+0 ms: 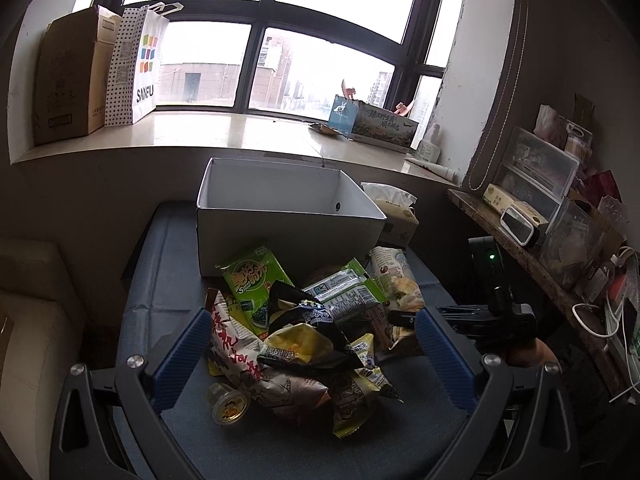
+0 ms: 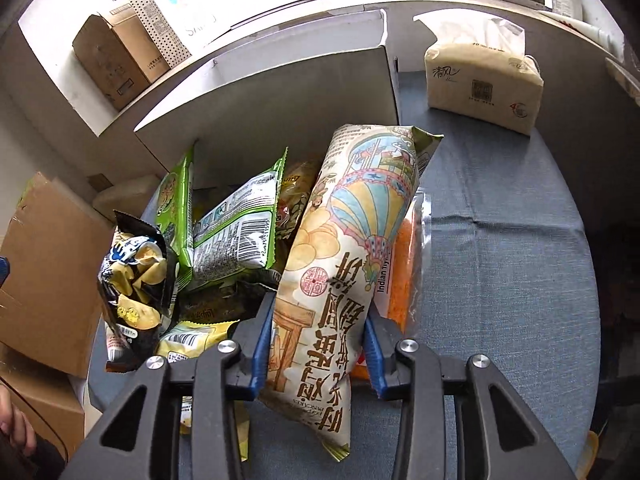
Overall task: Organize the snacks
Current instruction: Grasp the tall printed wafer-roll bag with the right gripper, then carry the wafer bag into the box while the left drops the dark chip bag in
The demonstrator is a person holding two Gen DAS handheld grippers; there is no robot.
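Right gripper clamped on balloon-print bag; left gripper wide, empty. White box unfilled; pile unsorted.

black gripper frames, blue ribbed fingers, silver screws.

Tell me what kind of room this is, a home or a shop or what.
Most likely a lived-in room at home, perhaps a bedroom or study corner. A wide window sill holds a shopping bag and cardboard box, a cluttered side shelf carries storage drawers, and a tissue pack sits beside the snacks.
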